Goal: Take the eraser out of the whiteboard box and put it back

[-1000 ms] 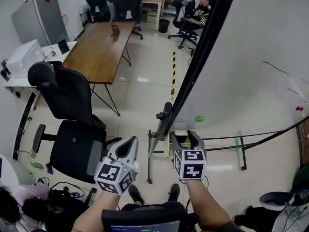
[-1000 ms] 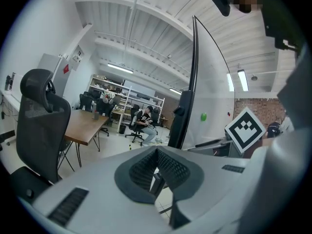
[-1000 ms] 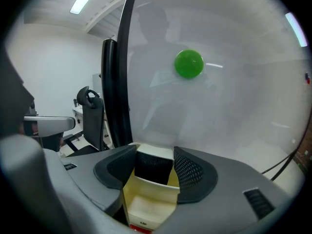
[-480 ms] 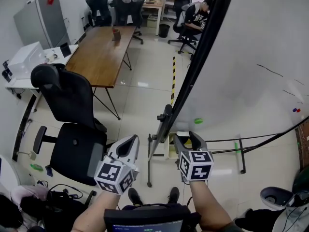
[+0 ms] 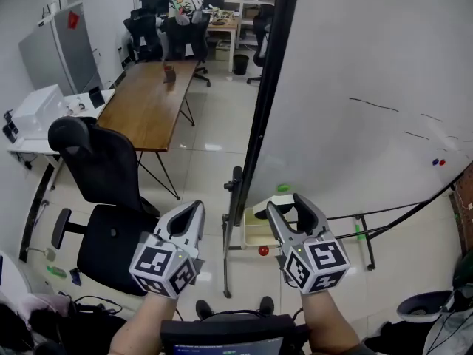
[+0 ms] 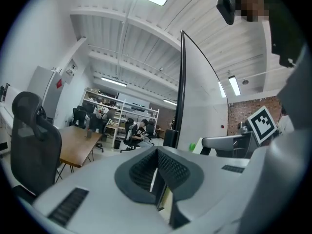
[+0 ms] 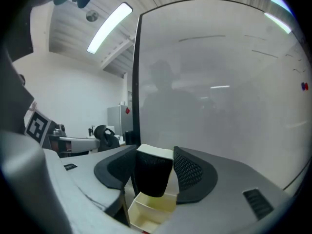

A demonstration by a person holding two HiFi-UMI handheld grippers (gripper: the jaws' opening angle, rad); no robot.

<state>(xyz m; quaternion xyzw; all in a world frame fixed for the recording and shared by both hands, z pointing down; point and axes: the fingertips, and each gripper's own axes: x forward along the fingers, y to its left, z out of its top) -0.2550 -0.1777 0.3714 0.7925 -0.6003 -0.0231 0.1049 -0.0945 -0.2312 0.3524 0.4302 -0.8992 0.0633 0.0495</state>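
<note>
cream open box (image 7: 148,212): left side behind jaw | black cream-topped eraser (image 7: 153,177): flanks hidden between jaws

Left of the whiteboard frame (image 5: 255,124): your left gripper (image 5: 188,209). It has a pale grey moulded shell, smooth, narrowing to a rounded nose. The pads (image 6: 170,167) are dark with a fine diamond texture. Small dark ribbed inserts (image 6: 68,206) are set into the shell. On the end nearest your hand sits a marker cube (image 5: 164,268), its white faces printed with black square patterns.

Right of the frame: your right gripper (image 5: 285,204). It has the same grey shell, the same dark textured pads, and its own marker cube (image 5: 318,263). A tiny green light shows on each shell.

Your forearms are bare. Below the frame's foot: dark shoes (image 5: 203,309).
</note>
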